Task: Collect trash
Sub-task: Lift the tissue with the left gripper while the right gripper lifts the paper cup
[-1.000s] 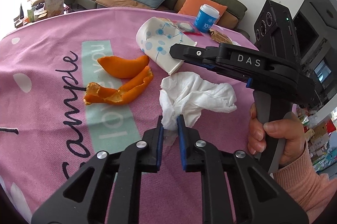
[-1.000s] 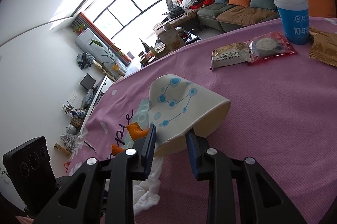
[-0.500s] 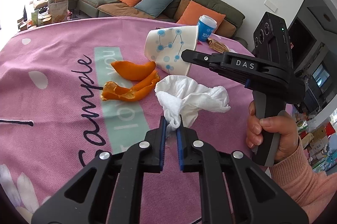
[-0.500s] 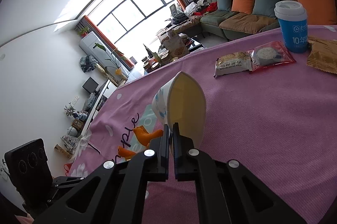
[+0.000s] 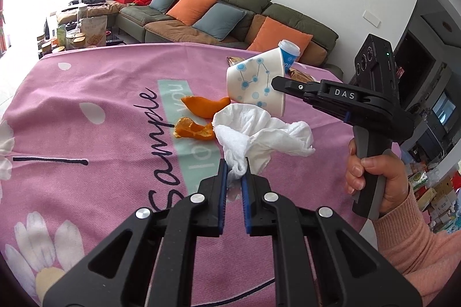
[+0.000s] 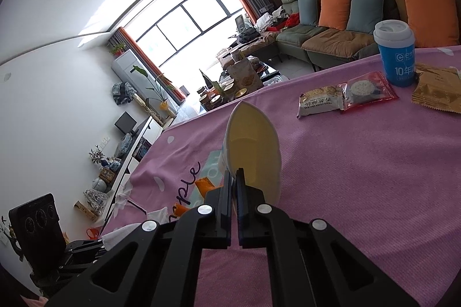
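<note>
A big pink tablecloth (image 5: 86, 93) covers the table, with trash spread on it. The white tissue (image 5: 259, 131) was lying flat on the cloth a moment ago; now it hangs bunched up from the left gripper (image 5: 234, 177), whose tongs are clamped tight on its bottom corner. The paper cup (image 5: 256, 88) was on its side with the right gripper's (image 6: 234, 180) tongs apart around its edge; now those tongs are pinched together on the rim and the cup is up in the air, at one o'clock from the tissue. So two bits of trash look picked up and ready to carry away. No bin shows in either view.

The paper cup looks empty inside (image 6: 253, 145). The blue cup with a lid (image 6: 396, 53) stands at the far edge, at two o'clock; what is in it cannot be seen. Orange peels (image 5: 198, 116) lie on the cloth at ten o'clock from the tissue. Snack packets (image 6: 345, 95) lie beside the blue cup.
</note>
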A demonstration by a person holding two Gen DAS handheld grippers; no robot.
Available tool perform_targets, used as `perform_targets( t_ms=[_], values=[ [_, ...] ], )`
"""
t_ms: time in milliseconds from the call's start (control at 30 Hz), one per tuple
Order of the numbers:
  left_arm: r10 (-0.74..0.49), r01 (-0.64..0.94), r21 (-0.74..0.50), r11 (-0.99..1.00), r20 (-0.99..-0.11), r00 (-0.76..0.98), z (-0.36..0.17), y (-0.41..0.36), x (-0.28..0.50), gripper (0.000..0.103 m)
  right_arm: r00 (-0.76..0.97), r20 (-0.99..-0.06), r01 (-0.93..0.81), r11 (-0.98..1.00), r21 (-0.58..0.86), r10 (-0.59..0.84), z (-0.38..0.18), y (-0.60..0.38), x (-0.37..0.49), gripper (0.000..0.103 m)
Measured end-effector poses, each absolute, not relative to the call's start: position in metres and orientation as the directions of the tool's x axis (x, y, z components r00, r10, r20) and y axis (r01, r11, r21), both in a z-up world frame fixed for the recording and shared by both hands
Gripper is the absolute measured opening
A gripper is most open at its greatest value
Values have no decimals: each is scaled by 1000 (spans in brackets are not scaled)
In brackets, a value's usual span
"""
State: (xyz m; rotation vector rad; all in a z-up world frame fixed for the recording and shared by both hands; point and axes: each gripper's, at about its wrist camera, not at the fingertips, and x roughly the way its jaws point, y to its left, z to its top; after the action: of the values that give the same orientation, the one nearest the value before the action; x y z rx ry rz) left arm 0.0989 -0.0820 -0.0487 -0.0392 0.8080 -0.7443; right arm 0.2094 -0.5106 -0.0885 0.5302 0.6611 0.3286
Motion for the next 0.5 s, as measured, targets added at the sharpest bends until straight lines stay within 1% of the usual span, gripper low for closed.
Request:
perform_targets(
  t_ms=[500],
  values=[
    [-594,532,-315,786,-624,508,-43,-32,92,10,749,-466,-167,814,557,472,-75,-499,193,2]
  ],
)
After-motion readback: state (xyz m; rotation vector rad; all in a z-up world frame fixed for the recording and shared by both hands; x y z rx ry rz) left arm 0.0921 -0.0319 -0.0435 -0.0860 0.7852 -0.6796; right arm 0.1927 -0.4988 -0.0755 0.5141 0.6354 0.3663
